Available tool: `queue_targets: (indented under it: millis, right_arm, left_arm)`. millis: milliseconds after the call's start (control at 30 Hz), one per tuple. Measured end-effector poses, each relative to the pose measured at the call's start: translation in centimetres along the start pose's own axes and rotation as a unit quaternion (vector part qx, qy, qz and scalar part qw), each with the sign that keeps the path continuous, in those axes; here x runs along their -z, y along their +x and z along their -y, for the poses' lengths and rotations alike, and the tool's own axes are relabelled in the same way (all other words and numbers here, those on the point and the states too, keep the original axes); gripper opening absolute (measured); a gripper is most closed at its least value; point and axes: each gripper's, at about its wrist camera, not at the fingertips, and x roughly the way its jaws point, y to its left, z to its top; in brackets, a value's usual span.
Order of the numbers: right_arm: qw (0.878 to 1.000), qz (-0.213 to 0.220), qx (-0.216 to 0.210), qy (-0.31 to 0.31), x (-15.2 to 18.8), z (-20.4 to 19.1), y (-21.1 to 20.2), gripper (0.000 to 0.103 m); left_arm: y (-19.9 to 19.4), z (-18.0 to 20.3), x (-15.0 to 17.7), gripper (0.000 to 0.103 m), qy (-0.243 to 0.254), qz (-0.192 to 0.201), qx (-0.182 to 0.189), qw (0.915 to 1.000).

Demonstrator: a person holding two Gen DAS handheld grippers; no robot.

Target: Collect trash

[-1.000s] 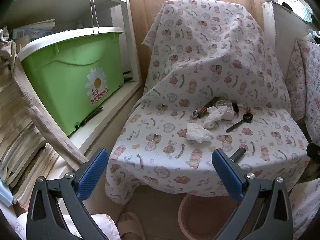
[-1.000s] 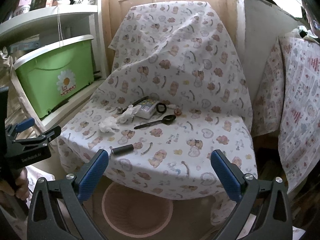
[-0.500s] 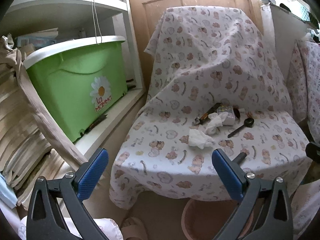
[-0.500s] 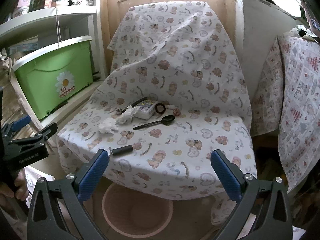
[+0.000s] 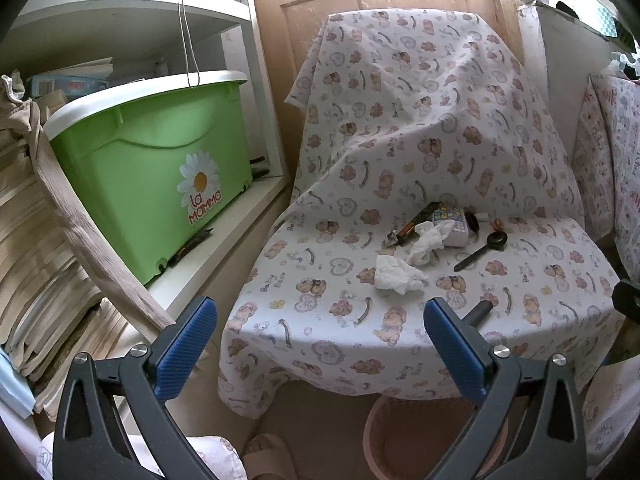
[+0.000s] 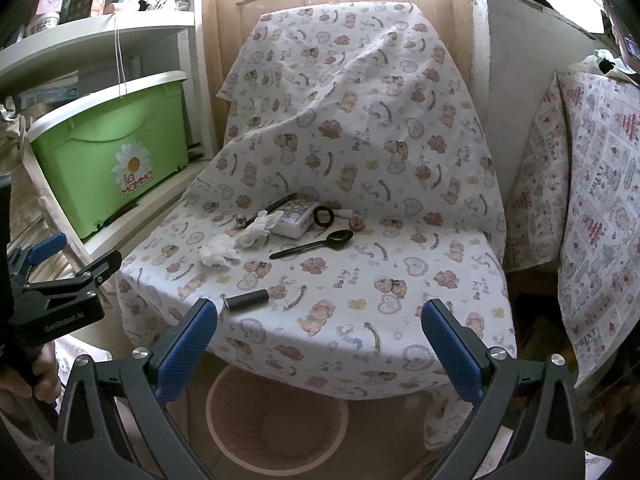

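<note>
Both grippers are spread wide and holding nothing. The nearer crumpled tissue (image 5: 396, 276) sits ahead of the left gripper (image 5: 320, 344) and a bit right; from the right gripper (image 6: 320, 340) it's ahead and well left, so I'd say left is closer. A second tissue (image 5: 430, 240) lies just beyond. Everything's on a sheet-covered chair (image 6: 400, 320), pink basket (image 6: 276, 420) on the floor below its front edge.

Seat of the sheet-draped chair (image 6: 360, 128): two crumpled white tissues, one nearer the front edge (image 6: 218, 252) (image 5: 396, 276), one just behind it (image 6: 258, 228) (image 5: 430, 240). One black spoon (image 6: 316, 244). One black ring (image 6: 323, 216). One small printed box (image 6: 296, 216). One dark tube-like item behind the tissues (image 5: 414, 222). One short black cylinder near the front edge (image 6: 247, 300). One small reddish object, too small to identify (image 6: 354, 222). Floor: one pink basket (image 6: 276, 420). Shelf: one green bin (image 5: 152, 184).
</note>
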Motion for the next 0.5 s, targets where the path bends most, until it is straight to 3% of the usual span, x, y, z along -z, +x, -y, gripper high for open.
queue_targets:
  millis: [500]
  right_arm:
    - [1.000, -0.002, 0.016, 0.013, -0.43, -0.11, 0.47, 0.103]
  left_arm:
    - [0.24, 0.16, 0.36, 0.102, 0.004, -0.004, -0.004, 1.0000]
